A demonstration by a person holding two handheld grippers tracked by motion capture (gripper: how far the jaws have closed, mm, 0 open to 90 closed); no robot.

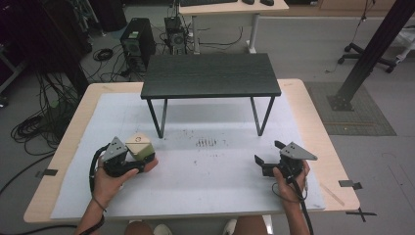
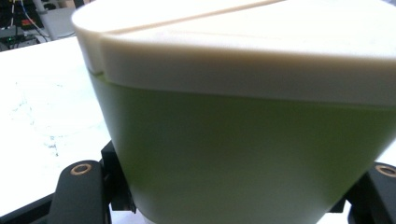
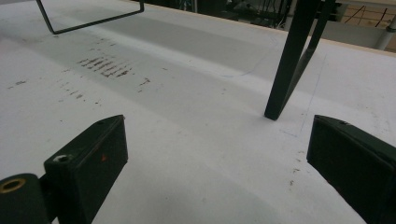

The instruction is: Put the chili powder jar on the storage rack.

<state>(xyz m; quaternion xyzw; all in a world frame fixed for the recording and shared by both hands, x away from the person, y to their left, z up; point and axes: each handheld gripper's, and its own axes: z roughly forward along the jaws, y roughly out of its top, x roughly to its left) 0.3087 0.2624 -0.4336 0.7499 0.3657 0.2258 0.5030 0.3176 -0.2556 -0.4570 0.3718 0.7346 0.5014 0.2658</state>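
The container (image 2: 243, 154) looked like smooth plastic, its pale green body faintly glossy under a matt cream lid (image 2: 243, 60). The worktop (image 1: 313, 103) showed light wood at its edges beneath a matt white sheet (image 3: 196, 140), scuffed with dark marks. The small table (image 1: 210, 74) had a dark wood-grain top on thin black metal legs; the right tongs (image 3: 217, 154) were matt black plastic.
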